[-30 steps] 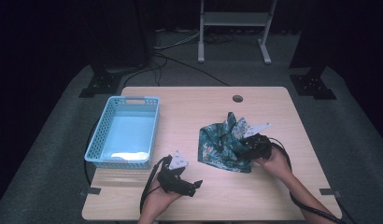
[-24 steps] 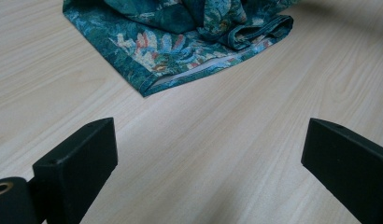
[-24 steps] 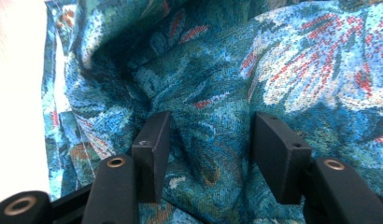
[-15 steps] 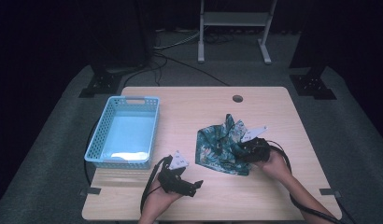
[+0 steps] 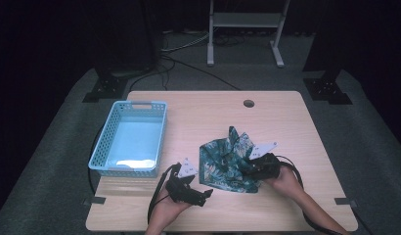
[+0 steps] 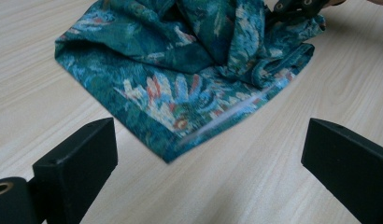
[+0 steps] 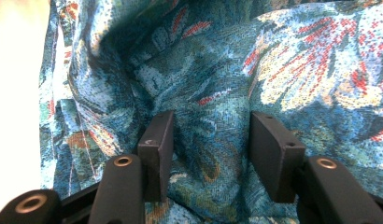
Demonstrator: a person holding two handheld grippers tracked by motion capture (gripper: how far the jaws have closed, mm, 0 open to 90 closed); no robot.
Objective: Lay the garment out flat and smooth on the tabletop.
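Your right tool (image 5: 248,169) sits at the cloth's 3 o'clock edge, its jaws part-way apart with a thick fold of the fabric bunched between them; in the right gripper view (image 7: 208,154) the pads stand either side of that fold but do not look pressed home yet. Your left tool (image 5: 204,195) hovers at about 7 o'clock of the cloth, jaws wide apart and holding nothing, with the near corner of the cloth lying just ahead of them in the left gripper view (image 6: 206,154).

The green patterned cloth (image 5: 227,161) lies crumpled on the tabletop (image 5: 286,122), right of centre. The blue basket (image 5: 108,142) stands well apart at its 9 o'clock.

Watch the right grip: several layers are heaped there, so closing now could catch only the top fold, and the rest may slip out or drag when you lift. On the left, the corner lies flat on the wood, so a low approach could push it along rather than get under it.
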